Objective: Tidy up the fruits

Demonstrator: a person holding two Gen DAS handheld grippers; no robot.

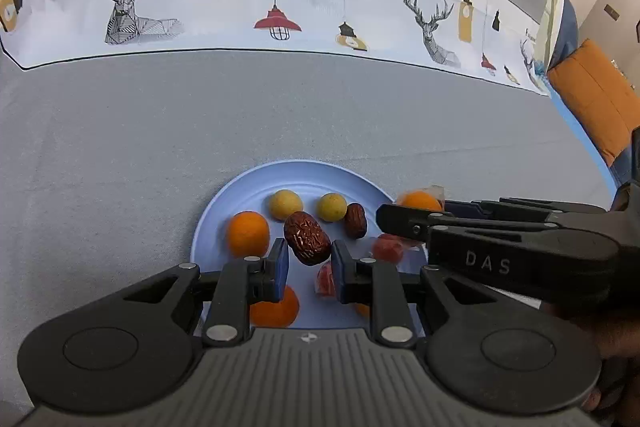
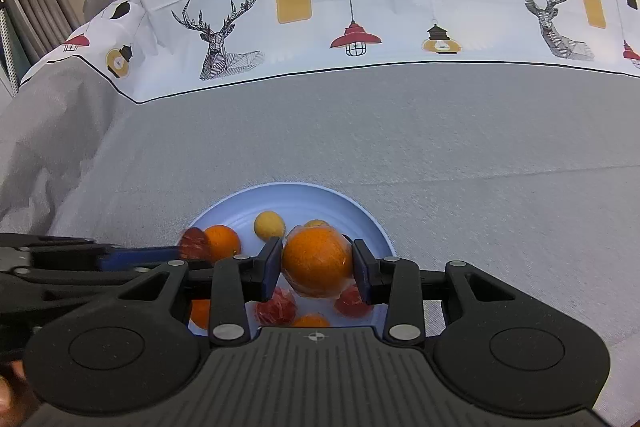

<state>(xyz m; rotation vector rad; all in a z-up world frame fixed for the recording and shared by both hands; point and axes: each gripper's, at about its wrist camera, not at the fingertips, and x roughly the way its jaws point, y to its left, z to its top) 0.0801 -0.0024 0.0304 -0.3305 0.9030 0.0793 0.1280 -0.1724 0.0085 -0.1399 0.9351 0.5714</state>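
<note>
The left hand-held gripper [image 1: 309, 261] holds a wrinkled red date [image 1: 307, 237] between its blue pads, above the blue plate [image 1: 240, 187]. The right hand-held gripper [image 2: 317, 269] clamps a plastic-wrapped orange [image 2: 316, 261] over the same plate. Loose oranges, two yellow fruits [image 1: 285, 203] and wrapped red pieces lie on the plate, which rests on grey cloth [image 1: 120, 147].

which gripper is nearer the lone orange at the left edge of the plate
Left. The left gripper, shut on a red date, hangs right beside that orange. The right gripper, holding a wrapped orange, sits farther across the blue plate.
</note>
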